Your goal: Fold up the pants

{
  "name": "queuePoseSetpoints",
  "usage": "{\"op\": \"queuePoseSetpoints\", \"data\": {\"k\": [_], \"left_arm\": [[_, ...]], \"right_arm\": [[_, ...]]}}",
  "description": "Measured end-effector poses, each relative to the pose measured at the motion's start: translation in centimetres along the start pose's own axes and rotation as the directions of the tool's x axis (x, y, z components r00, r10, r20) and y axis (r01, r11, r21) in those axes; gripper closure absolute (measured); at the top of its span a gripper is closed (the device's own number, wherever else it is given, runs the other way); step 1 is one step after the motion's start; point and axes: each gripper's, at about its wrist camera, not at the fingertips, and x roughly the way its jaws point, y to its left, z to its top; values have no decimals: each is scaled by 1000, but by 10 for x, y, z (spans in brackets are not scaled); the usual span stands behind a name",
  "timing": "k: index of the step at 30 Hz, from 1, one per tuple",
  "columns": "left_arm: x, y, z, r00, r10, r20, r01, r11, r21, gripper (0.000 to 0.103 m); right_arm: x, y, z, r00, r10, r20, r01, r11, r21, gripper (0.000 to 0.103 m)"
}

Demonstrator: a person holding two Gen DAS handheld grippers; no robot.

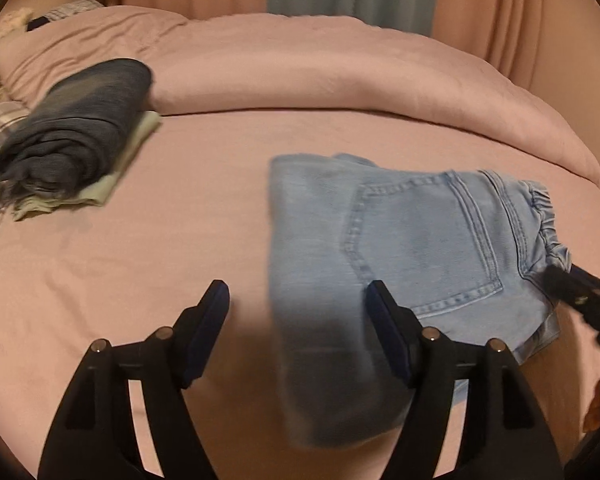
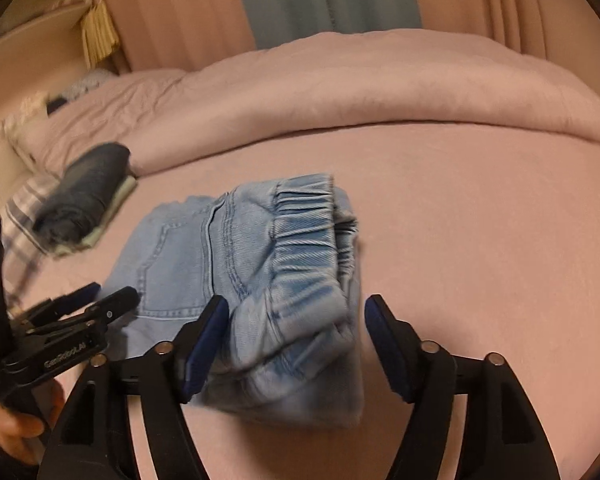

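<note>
Here, in the left wrist view, we see our left claw [image 1: 296,312] standing open, its blue-padded fingers [image 1: 214,332] parted over the pink bed sheet [image 1: 140,272]. The folded pants [image 1: 400,248], pale blue denim with stitched seams and a back pocket uppermost, lie flat on the sheet; their near folded edge sits between the two fingers, with neither pad pressing on it. Beyond the pants a puffy pink duvet [image 1: 340,80] bulges in a soft ridge. Left of the pants, well apart, a rolled dark blue knit garment [image 1: 80,132] rests on a thin pale green folded cloth [image 1: 112,184].

In the right wrist view, our right claw [image 2: 296,340] is open as well. The pants' gathered, ribbed elastic waistband [image 2: 312,240] lies bunched between its fingers, blurred. Left of the pants the left claw [image 2: 100,300] shows, black and slim, just beside the denim.
</note>
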Motion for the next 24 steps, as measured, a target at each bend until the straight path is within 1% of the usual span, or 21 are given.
{"op": "queuePoseSetpoints", "data": {"k": [2, 4, 6, 7, 8, 9, 10, 11, 12, 13, 14, 16, 17, 19, 21, 22, 24], "left_arm": [[-9, 6, 0, 1000, -6, 22, 6, 1000, -18, 31], [-19, 8, 1, 998, -20, 56, 21, 999, -27, 31], [-25, 2, 2, 996, -43, 76, 44, 999, -15, 31], [-26, -4, 3, 995, -61, 80, 61, 998, 1, 31], [-27, -11, 2, 994, -80, 79, 78, 997, 18, 31], [-27, -17, 1, 993, -96, 73, 94, 995, 38, 31], [-25, -25, -1, 992, -107, 60, 103, 993, 63, 31], [-20, -33, -3, 994, -106, 41, 102, 991, 91, 33], [-14, -41, -6, 995, -103, 16, 100, 988, 118, 33], [-8, -46, -10, 995, -100, -6, 100, 986, 133, 34], [-1, -50, -13, 996, -90, -27, 93, 985, 146, 35], [10, -53, -18, 996, -70, -51, 78, 982, 169, 34], [11, -50, -18, 996, -77, -50, 84, 983, 161, 34], [12, -48, -15, 994, -87, -70, 97, 983, 153, 34], [9, -46, -13, 993, -87, -79, 98, 984, 146, 34], [4, -46, -12, 993, -84, -79, 94, 985, 142, 35], [-9, -46, -11, 995, -83, -58, 90, 987, 129, 32]], "right_arm": [[-17, -6, 0, 999, -23, 42, 22, 999, 26, 27], [-32, -8, 1, 995, -28, 100, 25, 999, 40, 27], [-41, -4, 6, 988, 1, 156, -3, 1000, 15, 27], [-42, 2, 10, 986, 15, 166, -13, 1000, -14, 27], [-39, 14, 17, 987, 21, 159, -11, 998, -66, 28], [-35, 28, 24, 988, 22, 155, -1, 991, -132, 34], [-28, 41, 30, 989, 26, 149, 4, 980, -199, 37], [-13, 56, 38, 993, 22, 112, 8, 966, -260, 46], [3, 64, 44, 998, 10, 66, 9, 961, -276, 55], [22, 68, 49, 1000, -3, 6, 5, 963, -270, 56], [39, 68, 53, 998, -30, -46, 17, 965, -262, 57], [59, 67, 50, 991, -102, -91, 74, 961, -266, 57], [64, 67, 48, 987, -121, -105, 88, 957, -275, 57], [61, 65, 46, 986, -127, -104, 93, 954, -284, 57], [56, 63, 46, 987, -112, -112, 76, 956, -284, 57], [49, 61, 45, 989, -95, -112, 62, 962, -267, 57], [35, 60, 46, 994, -69, -85, 46, 969, -243, 57]]}}
